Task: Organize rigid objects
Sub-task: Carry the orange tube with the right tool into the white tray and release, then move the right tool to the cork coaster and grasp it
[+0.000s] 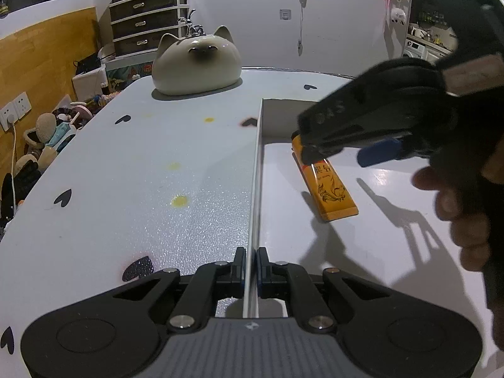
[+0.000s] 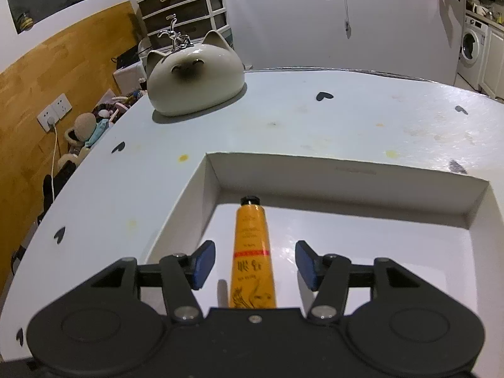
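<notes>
An orange tube (image 2: 252,252) with a black cap lies flat on the floor of a shallow white box (image 2: 346,170); it also shows in the left wrist view (image 1: 330,189). My right gripper (image 2: 255,266) is open, its blue pads (image 2: 201,264) on either side of the tube and apart from it. In the left wrist view it (image 1: 334,151) hangs over the tube's cap end. My left gripper (image 1: 251,271) is shut on the box's left wall (image 1: 255,173) near its front end.
A cream ceramic cat figure (image 1: 197,61) (image 2: 193,80) stands at the table's far left. The pale table (image 1: 141,173) has black heart marks and yellow spots. Its left edge drops to clutter on the floor. A drawer unit (image 1: 145,19) stands behind.
</notes>
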A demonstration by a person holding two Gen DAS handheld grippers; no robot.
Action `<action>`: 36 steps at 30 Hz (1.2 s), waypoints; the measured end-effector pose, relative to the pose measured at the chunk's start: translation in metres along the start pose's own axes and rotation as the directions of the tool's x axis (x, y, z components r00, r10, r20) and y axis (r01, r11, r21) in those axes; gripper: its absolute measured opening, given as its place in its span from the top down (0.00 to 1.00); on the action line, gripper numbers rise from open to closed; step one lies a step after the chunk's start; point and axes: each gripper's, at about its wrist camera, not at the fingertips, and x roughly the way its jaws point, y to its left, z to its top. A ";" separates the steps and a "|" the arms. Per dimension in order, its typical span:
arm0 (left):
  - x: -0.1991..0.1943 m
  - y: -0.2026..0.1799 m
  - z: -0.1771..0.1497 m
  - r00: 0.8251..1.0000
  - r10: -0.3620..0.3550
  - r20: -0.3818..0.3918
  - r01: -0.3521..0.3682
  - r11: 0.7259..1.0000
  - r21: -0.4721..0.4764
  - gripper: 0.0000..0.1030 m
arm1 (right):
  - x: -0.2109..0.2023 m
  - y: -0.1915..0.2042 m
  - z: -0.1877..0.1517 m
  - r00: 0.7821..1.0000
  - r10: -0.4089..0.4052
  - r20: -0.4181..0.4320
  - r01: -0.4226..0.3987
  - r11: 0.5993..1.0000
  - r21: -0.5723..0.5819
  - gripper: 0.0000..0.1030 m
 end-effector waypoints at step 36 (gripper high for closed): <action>0.000 -0.002 0.000 1.000 0.013 0.003 -0.013 1.000 0.023 0.93 | -0.164 -0.205 -0.079 0.920 -0.365 0.141 0.342 0.926 0.161 0.10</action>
